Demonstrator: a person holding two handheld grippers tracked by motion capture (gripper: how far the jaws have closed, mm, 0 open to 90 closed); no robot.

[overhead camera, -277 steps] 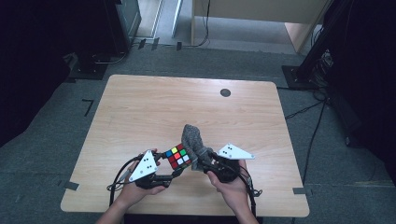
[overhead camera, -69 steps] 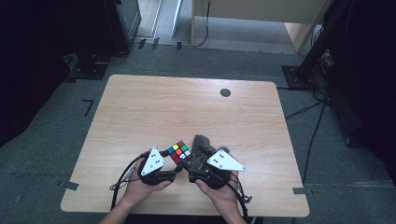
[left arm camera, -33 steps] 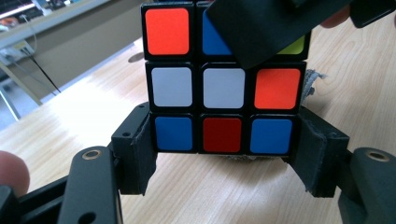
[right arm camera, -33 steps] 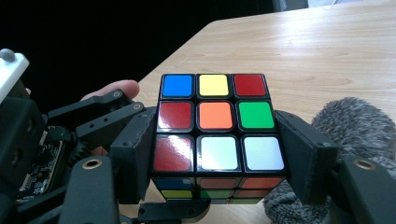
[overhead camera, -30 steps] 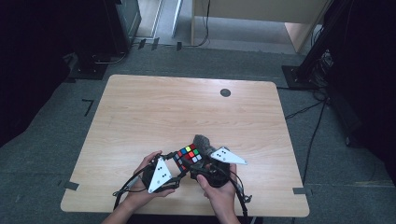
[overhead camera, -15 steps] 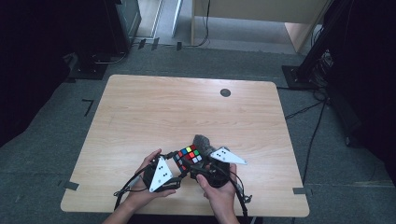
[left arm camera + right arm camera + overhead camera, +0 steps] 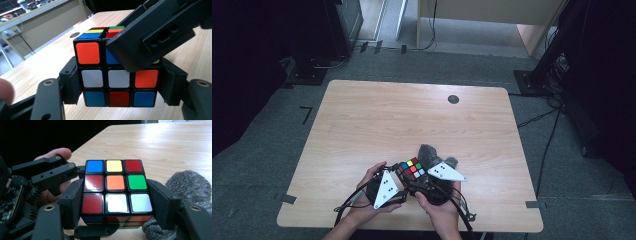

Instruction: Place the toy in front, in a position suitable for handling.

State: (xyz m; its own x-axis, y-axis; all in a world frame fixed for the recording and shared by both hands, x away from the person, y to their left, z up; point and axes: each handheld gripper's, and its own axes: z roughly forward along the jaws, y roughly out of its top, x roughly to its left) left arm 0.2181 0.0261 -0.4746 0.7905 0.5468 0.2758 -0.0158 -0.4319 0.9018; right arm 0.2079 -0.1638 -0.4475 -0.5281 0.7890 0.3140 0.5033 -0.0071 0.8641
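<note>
Left gripper view shows the cube (image 7: 117, 75) clamped between that gripper's own jaws by its lower layers, with the right gripper (image 7: 152, 32) reaching over the cube's top from ahead. Right gripper view has the cube (image 7: 115, 187) squeezed between its jaws too, the left gripper (image 7: 53, 173) closed in from the side and a grey fuzzy cloth (image 7: 187, 186) just beyond. Both grippers are closed on the cube, just above the surface (image 7: 412, 115). A twist could jam if layers sit misaligned, or the cube may pop free and fall

High view looks down; both gripper views (close, perhaps opposed) share the cube (image 7: 410, 168).
</note>
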